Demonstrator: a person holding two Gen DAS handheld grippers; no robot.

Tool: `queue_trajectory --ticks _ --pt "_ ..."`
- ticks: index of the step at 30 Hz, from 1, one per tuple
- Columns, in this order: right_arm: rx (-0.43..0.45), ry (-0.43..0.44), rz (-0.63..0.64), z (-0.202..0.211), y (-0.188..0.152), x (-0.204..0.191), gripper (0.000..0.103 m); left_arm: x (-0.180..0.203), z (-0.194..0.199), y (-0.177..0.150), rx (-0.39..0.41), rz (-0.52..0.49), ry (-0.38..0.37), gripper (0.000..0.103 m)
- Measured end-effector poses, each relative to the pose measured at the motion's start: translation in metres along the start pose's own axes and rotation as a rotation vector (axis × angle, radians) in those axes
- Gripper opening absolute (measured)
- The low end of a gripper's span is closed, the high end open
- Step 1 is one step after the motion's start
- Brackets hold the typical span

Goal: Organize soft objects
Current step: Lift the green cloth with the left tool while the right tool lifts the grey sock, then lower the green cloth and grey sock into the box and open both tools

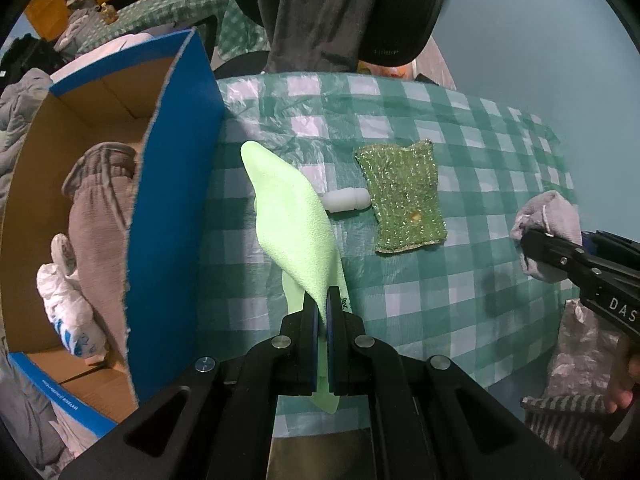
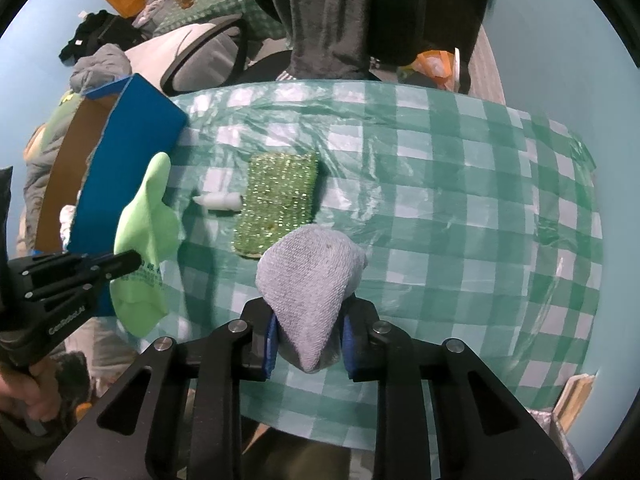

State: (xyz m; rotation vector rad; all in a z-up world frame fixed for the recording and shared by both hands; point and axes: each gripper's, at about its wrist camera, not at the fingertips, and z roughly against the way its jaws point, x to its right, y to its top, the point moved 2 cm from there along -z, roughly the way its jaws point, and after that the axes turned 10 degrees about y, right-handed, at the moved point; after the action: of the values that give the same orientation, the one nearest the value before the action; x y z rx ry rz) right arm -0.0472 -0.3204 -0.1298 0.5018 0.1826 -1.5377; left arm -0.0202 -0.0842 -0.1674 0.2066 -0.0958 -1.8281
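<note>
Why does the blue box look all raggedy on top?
The blue box has a rough, torn top edge, as if a flap was ripped off, with brown cardboard showing inside. Nothing has spilled. The sparkly green sponge also has a small orange speck on it, and its edges are wavy.

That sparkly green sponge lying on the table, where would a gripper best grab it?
The sparkly green sponge lies flat on the checked tablecloth, so probably from above, pinching across its narrower width near the middle. The white plastic piece touches one long edge, so the end away from it may be safer.
</note>
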Motion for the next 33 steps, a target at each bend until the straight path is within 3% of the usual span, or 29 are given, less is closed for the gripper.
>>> queue_trajectory --ticks 33 --pt "0.064 0.054 0.128 0.019 0.024 -0.084 0.023 -0.049 0.073 0.006 0.135 0.046 0.044 0.003"
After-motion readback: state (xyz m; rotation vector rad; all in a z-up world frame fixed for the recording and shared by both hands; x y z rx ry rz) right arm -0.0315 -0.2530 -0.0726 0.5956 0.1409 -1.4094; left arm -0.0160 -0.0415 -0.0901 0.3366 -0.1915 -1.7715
